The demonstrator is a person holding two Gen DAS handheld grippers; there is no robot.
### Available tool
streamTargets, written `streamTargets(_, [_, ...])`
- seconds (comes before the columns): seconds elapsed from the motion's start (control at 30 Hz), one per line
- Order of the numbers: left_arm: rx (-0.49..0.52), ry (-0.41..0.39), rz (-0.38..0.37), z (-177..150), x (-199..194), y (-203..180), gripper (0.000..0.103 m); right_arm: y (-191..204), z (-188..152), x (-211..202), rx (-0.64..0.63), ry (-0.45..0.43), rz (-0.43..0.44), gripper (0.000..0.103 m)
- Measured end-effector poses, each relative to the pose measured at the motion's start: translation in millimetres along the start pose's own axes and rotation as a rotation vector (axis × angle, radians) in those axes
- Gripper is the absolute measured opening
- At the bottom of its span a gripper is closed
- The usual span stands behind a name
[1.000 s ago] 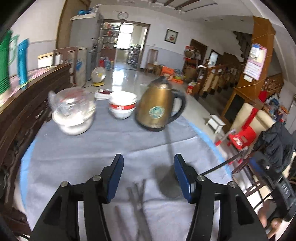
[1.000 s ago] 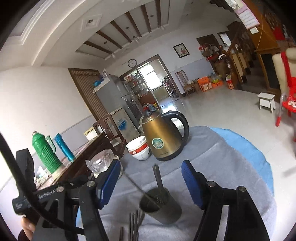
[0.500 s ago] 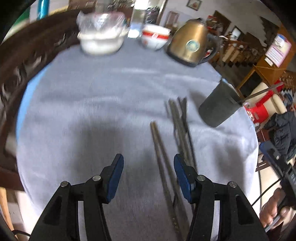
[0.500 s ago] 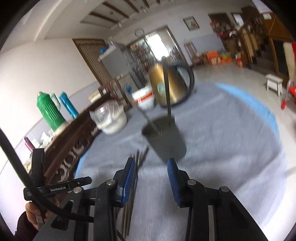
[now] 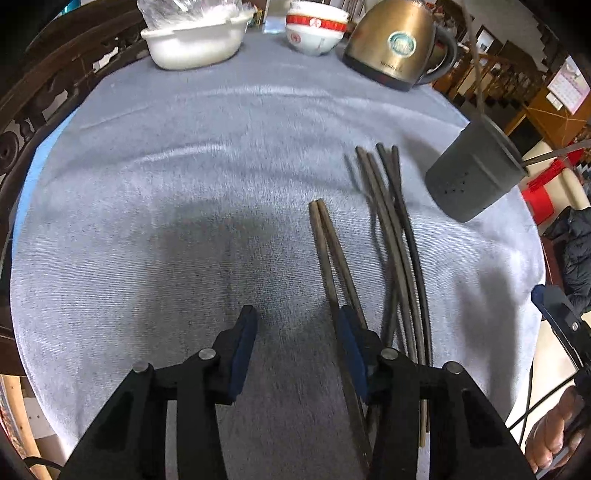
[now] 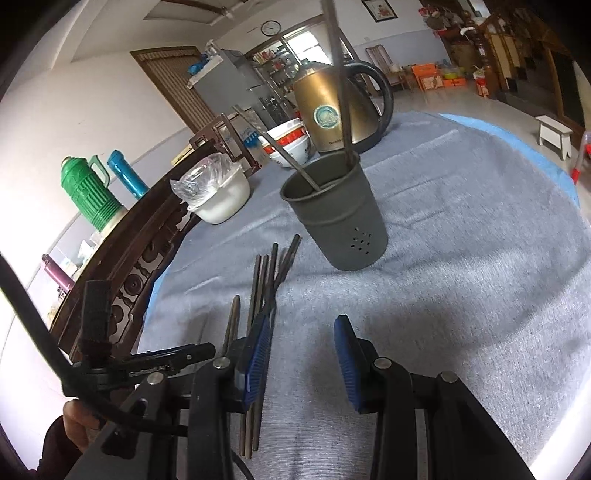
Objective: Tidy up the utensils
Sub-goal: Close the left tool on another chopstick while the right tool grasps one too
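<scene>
Dark metal chopsticks (image 5: 397, 236) lie loose on the grey cloth (image 5: 184, 229) of the round worktop, just beside the dark holder cup (image 6: 334, 214). Two chopsticks already stand in that cup. A pair (image 5: 332, 251) lies a little apart from the bigger bunch.

The left gripper (image 5: 297, 345) hangs low over the cloth. Its fingers are closing, but nothing is between them yet; the pair runs under its right finger. The right gripper (image 6: 301, 350) has its fingers partly spread and holds nothing, with the bunch by its left finger.

To do this step well, I think the left gripper should slide sideways so the pair sits between the fingers, then pinch near the middle so the sticks do not tip.

A second ago both grippers were higher and looked out across the room. Now they have come down and tilt toward the cloth. The right fingers are closer together than before.

Farther back stand a gold kettle (image 5: 391, 44), a red and white bowl (image 5: 316, 27) and a white tub (image 5: 195, 40).
</scene>
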State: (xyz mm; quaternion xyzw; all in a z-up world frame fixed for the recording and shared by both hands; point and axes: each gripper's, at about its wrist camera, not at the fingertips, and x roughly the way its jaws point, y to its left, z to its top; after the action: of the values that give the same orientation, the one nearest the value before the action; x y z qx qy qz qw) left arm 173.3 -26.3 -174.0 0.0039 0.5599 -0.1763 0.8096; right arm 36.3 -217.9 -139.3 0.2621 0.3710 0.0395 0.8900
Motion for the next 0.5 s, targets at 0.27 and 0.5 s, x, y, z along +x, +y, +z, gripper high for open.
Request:
streamTargets(0.27, [0.008, 0.000, 0.008, 10, 9, -4, 0.034, 8, 2, 14, -0.019, 0.054, 0.003, 0.034])
streamTargets(0.5, [-0.017, 0.000, -0.018, 9, 6, 13, 0.015, 28, 2, 68, -0.056, 0.200, 0.010, 0.020])
